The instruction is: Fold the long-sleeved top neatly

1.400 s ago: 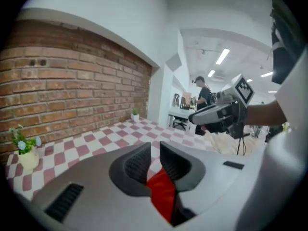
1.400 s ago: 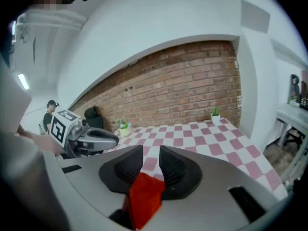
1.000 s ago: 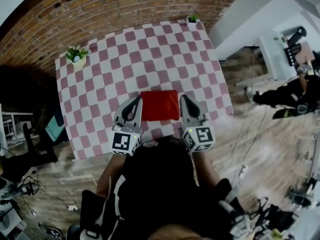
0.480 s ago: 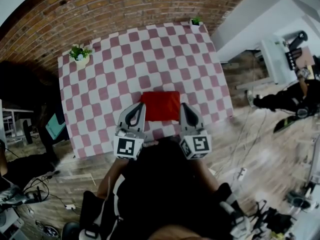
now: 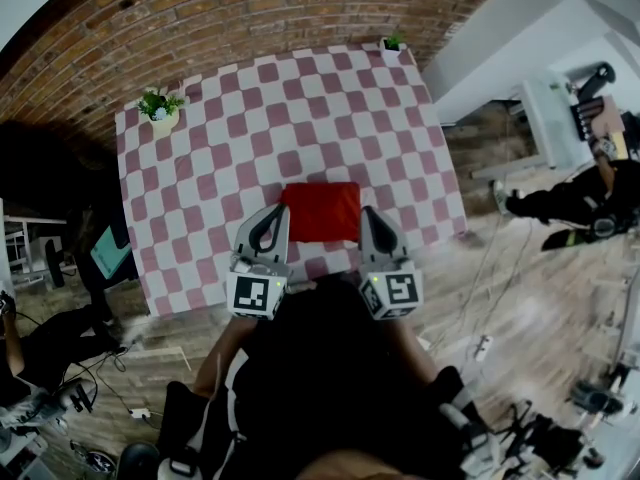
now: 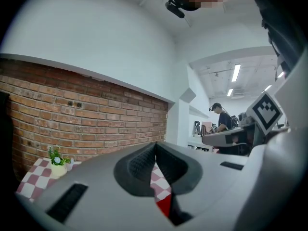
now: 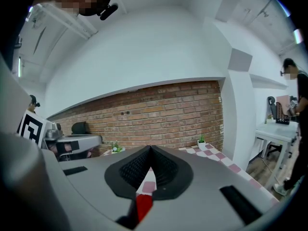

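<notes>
The red long-sleeved top [image 5: 320, 211] lies folded into a small rectangle near the front edge of the checked table [image 5: 250, 118]. My left gripper [image 5: 277, 211] hovers just at its left side, jaws shut and empty. My right gripper [image 5: 366, 210] hangs beside the top's right edge, also shut with nothing held. In the left gripper view a sliver of the red top [image 6: 164, 207] shows below the closed left gripper [image 6: 155, 148]. The right gripper view shows the red top [image 7: 144, 203] under the shut right gripper [image 7: 150, 150].
A small potted plant [image 5: 159, 108] stands at the table's far left corner, another small plant [image 5: 389, 43] at the far right corner. A brick wall [image 5: 200, 18] runs behind the table. A person [image 5: 585, 203] stands by white desks at the right; cables lie on the wooden floor.
Both grippers drew slightly nearer to each other beside the folded top a second ago; in the last half second nothing visibly moved.
</notes>
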The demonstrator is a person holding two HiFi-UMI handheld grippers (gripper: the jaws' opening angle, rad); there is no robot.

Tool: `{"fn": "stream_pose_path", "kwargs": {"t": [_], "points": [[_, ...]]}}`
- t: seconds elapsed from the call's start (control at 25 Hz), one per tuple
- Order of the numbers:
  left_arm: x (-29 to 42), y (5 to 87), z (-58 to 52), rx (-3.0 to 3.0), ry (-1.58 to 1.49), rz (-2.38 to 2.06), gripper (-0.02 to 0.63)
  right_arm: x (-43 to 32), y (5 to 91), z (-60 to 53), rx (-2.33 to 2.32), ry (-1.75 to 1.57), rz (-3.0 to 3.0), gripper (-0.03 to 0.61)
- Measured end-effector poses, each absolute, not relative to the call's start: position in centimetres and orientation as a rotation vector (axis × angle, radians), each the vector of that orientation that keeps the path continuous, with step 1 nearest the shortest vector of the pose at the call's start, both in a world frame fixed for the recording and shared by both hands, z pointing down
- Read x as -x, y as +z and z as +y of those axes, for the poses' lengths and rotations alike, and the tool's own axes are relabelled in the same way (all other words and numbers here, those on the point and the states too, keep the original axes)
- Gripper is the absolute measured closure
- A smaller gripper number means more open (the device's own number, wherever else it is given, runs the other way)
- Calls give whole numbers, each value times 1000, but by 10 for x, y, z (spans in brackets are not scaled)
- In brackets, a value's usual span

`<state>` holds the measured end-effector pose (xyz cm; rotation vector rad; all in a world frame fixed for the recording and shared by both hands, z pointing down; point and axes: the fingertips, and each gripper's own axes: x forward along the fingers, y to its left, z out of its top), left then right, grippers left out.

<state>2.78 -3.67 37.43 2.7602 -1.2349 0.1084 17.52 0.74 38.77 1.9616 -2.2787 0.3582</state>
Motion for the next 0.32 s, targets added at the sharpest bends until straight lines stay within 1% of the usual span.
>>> {"fn": "stream_pose_path", "kwargs": {"t": [0.32], "points": [[-24,377,-36,-2754,115,-1246,606,-171,387,6,-1949,344,-2287,571]]}}
